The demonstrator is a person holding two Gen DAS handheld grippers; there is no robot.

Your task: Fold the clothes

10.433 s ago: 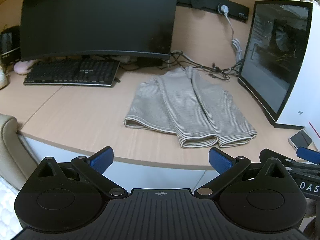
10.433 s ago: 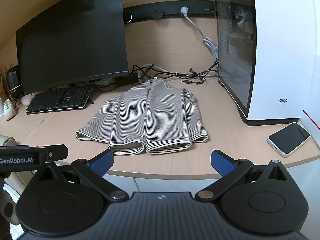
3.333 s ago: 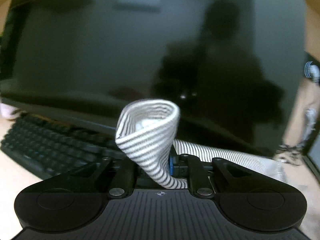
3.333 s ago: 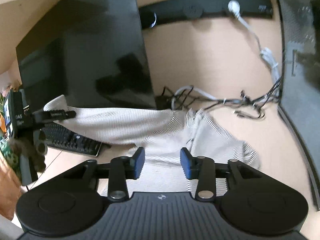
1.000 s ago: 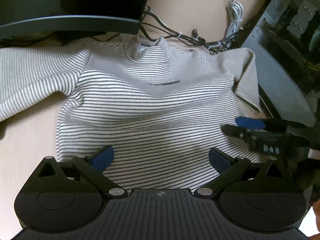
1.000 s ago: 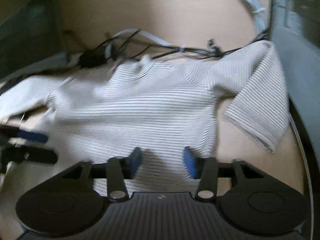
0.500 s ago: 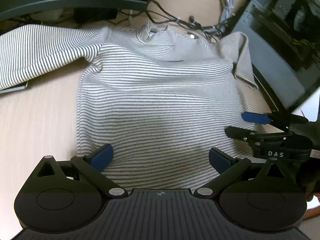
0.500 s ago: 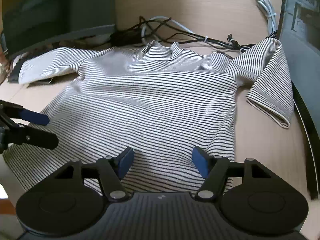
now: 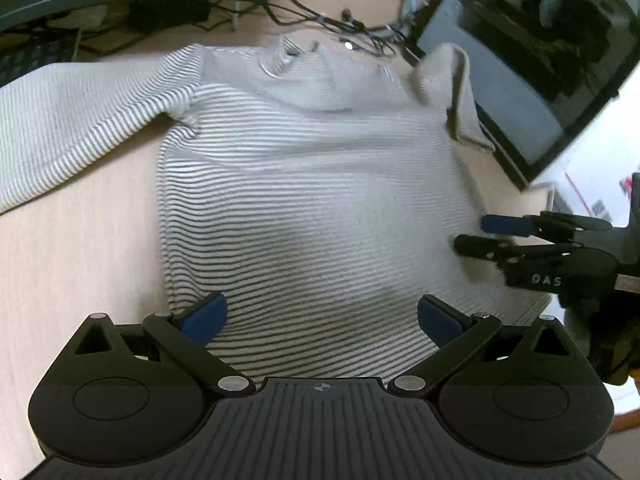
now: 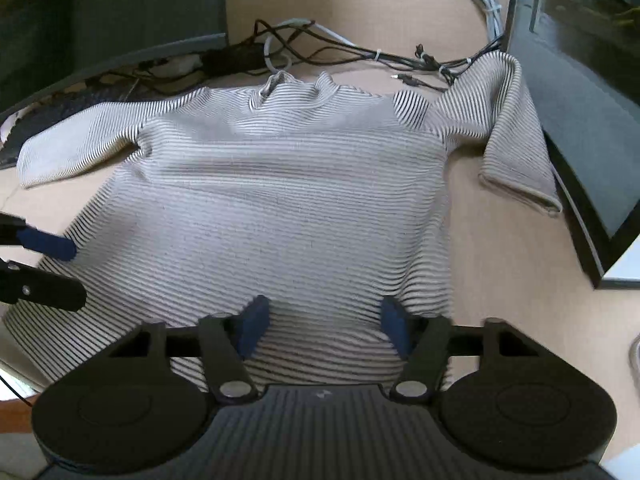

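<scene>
A grey-and-white striped long-sleeved top [image 9: 312,200] lies spread flat on the wooden desk, collar away from me; it also shows in the right wrist view [image 10: 280,208]. One sleeve stretches left [image 9: 72,128]; the other sleeve [image 10: 512,132] is bent against the PC case. My left gripper [image 9: 322,316] is open above the hem's left part, holding nothing. My right gripper [image 10: 324,322] is open above the hem's right part, holding nothing. Each gripper shows side-on in the other's view, the right one [image 9: 476,236] and the left one [image 10: 60,272].
A dark monitor [image 10: 100,12] and a keyboard [image 9: 32,56] stand at the back left. A tangle of cables [image 10: 360,56] lies behind the collar. A glass-sided PC case [image 10: 580,100] stands at the right, touching the sleeve. Bare desk [image 9: 80,260] lies left of the top.
Both grippers have drawn back toward the hem. The right gripper's jaws have opened wider. Earlier the top lay folded; it now lies spread flat.
</scene>
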